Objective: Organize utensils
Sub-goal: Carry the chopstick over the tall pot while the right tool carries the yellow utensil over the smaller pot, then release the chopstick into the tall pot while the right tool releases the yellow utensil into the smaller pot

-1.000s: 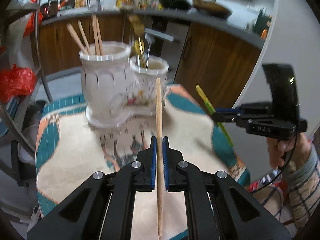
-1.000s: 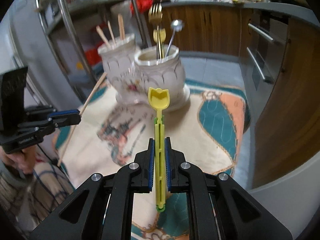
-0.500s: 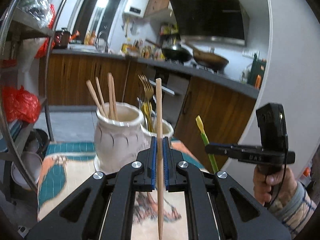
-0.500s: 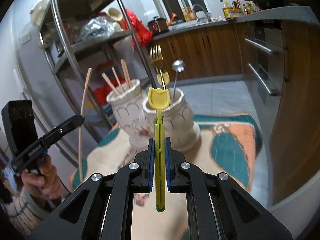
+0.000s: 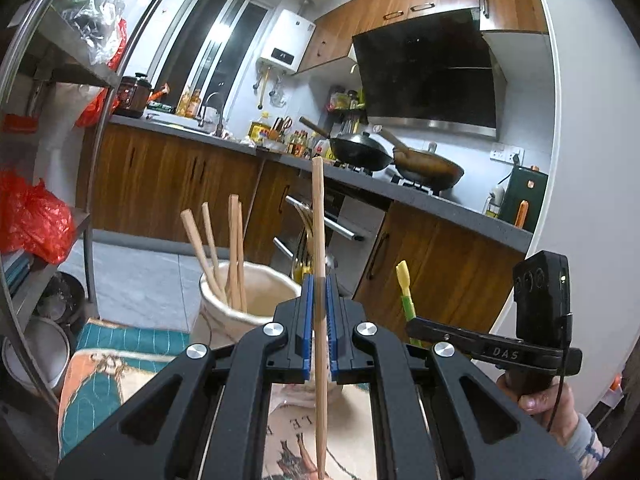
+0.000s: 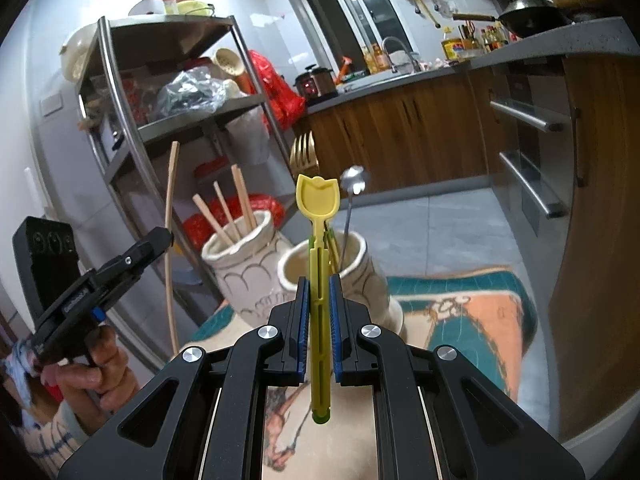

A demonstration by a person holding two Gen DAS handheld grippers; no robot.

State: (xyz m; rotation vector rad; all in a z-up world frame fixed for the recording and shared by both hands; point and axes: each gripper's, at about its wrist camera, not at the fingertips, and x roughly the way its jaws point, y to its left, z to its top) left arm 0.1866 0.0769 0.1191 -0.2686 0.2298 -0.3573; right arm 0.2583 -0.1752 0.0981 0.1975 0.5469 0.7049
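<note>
A single wooden chopstick (image 5: 318, 240) stands nearly upright at the centre of my left wrist view, clamped between the blue pads of my left hand-held gripper (image 5: 318, 300). Just behind it, lower centre, a cream ceramic jar (image 5: 256, 300) holds four more chopsticks (image 5: 232, 248) that lean against its rim.

In my right wrist view, a yellow plastic spoon (image 6: 318, 240) with a tulip-shaped bowl stands upright at centre, gripped tight by my right hand-held gripper (image 6: 319, 320). Directly behind it sits a second cream jar (image 6: 360, 272) holding a gold fork (image 6: 305, 154) and a thin silver utensil (image 6: 352, 200). The chopstick jar stands just left of this one, touching it.

Both jars rest on a tabletop covered by a patterned cloth (image 6: 472, 320) in teal, orange and cream. A metal shelf rack (image 6: 160, 80) fills the upper left, wooden kitchen cabinets (image 6: 420, 132) the upper right.
</note>
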